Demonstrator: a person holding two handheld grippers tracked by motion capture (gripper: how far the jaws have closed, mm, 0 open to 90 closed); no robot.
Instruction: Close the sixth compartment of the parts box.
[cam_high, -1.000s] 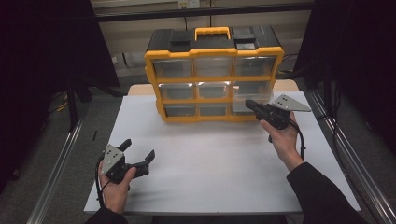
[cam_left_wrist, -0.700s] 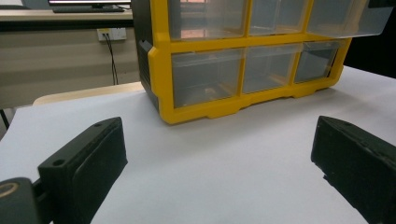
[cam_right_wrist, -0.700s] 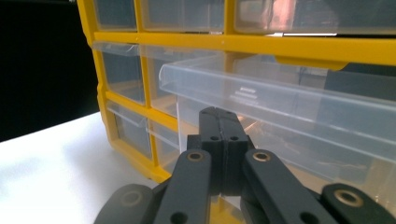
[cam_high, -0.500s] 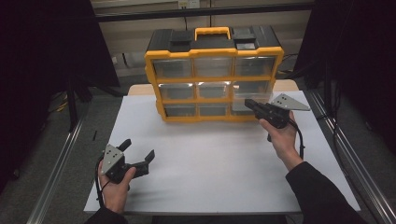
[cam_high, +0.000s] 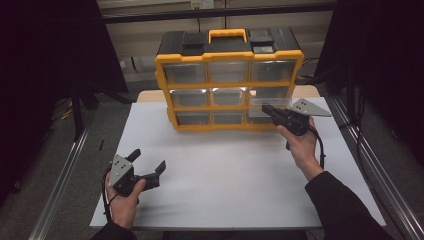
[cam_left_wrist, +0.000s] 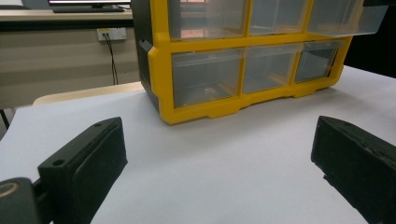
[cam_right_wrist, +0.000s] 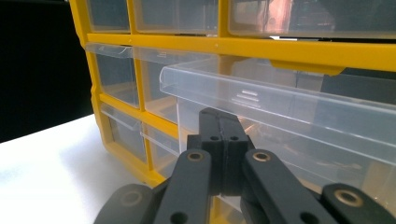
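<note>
Drawer (cam_right_wrist: 289, 112) sticks out of the yellow box (cam_high: 229, 80) at my right hand-held gripper (cam_high: 272, 112), whose jaws look pressed together below its lip. My left hand-held gripper (cam_high: 147, 162) rests wide apart on the bench (cam_high: 240, 170).

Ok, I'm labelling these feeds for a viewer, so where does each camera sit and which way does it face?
High view: above the person's side, looking forward and down on the white table; both forearms, the left claw and the right claw show.
Left gripper view: rides low over the table, facing the yellow drawer cabinet between its own spread jaws.
Right gripper view: close up at the cabinet's front, jaws pressed together by a pulled-out clear drawer.
Shared: all three views show the cabinet.
</note>
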